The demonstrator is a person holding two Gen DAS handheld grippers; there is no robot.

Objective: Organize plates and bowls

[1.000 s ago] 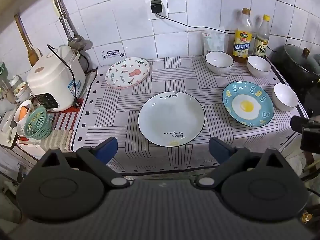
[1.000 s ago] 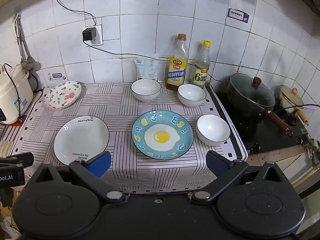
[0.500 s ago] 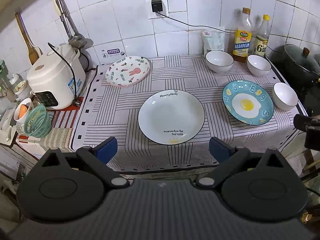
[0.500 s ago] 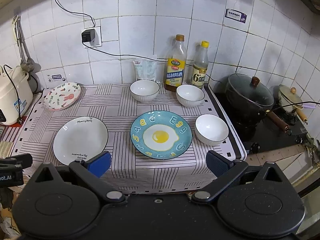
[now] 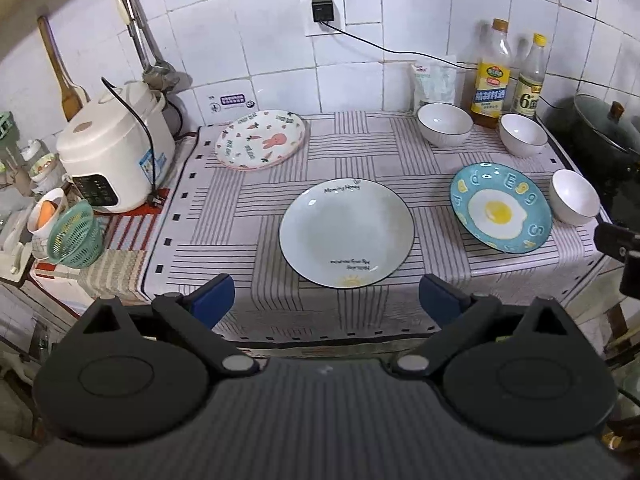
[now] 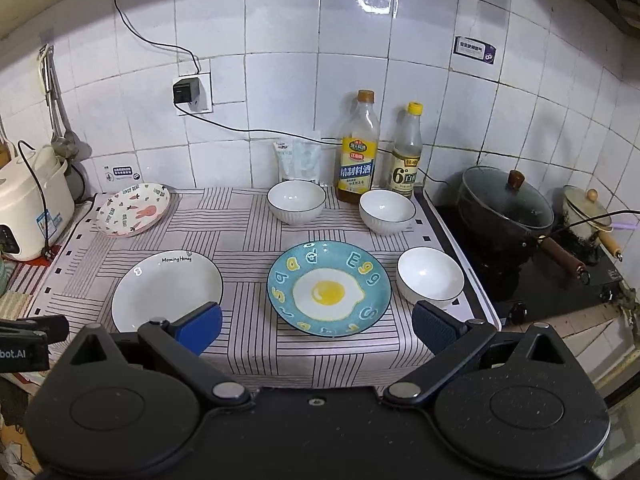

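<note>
A striped cloth covers the counter. On it lie a white plate with a dark rim, a blue fried-egg plate and a rabbit-pattern plate at the back left. Three white bowls stand at the right: one at the back, one beside it, one near the edge. My left gripper hovers open before the white plate. My right gripper hovers open before the egg plate. Both hold nothing.
A white rice cooker with a cord stands at the left, a green basket and cup before it. Two bottles and a pouch stand against the tiled wall. A lidded black pot sits on the stove at right.
Both views have shifted slightly, the counter sitting a little lower in frame. The dishes have not moved and both grippers stay open.
</note>
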